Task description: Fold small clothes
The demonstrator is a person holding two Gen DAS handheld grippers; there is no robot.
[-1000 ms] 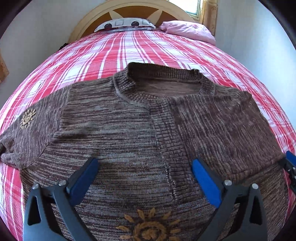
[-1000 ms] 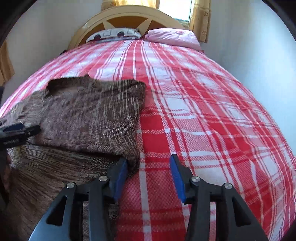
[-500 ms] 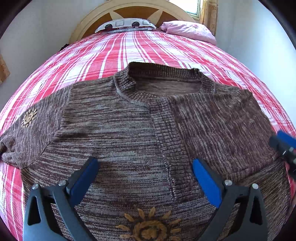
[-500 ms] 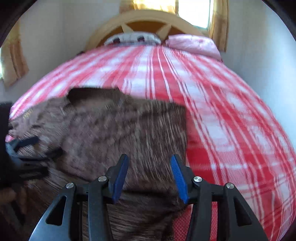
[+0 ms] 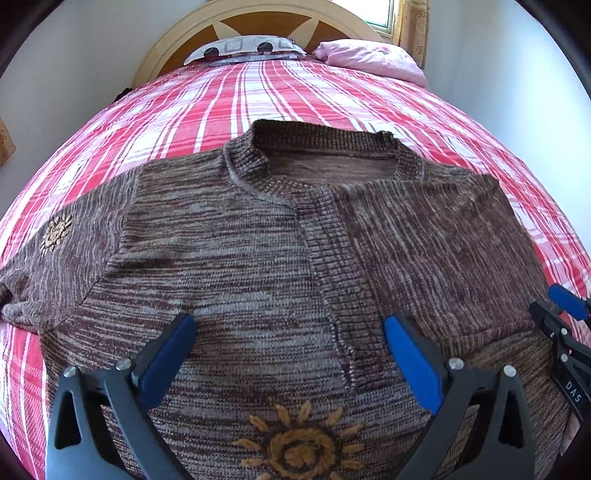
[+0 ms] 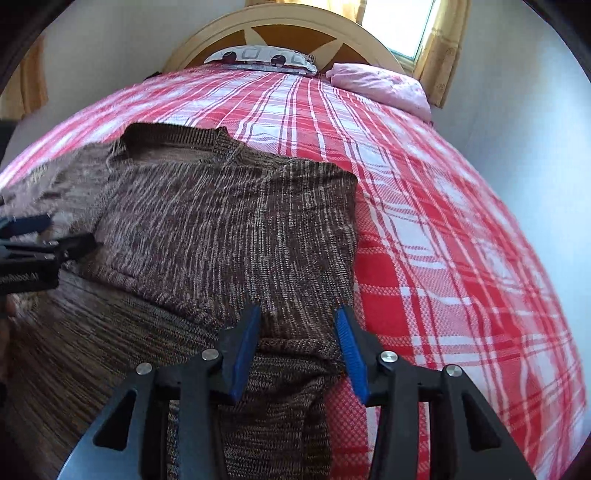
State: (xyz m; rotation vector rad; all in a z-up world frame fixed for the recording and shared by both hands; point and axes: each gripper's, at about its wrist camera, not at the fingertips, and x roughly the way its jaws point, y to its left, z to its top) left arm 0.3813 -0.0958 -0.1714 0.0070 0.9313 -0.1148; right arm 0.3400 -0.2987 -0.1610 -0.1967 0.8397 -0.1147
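We're early: the brown marled knit sweater lies flat on the red plaid bed, right sleeve folded in; left claw wide, right claw half-open, both empty.

place: home bedroom | cues: bed; headboard; pillows; curtained window

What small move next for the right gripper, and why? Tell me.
Probably lower the right gripper and close on the sweater's right edge. Its jaws stand open over that edge, gripping nothing, and the right sleeve already lies folded across the body, while the left sleeve lies spread out.
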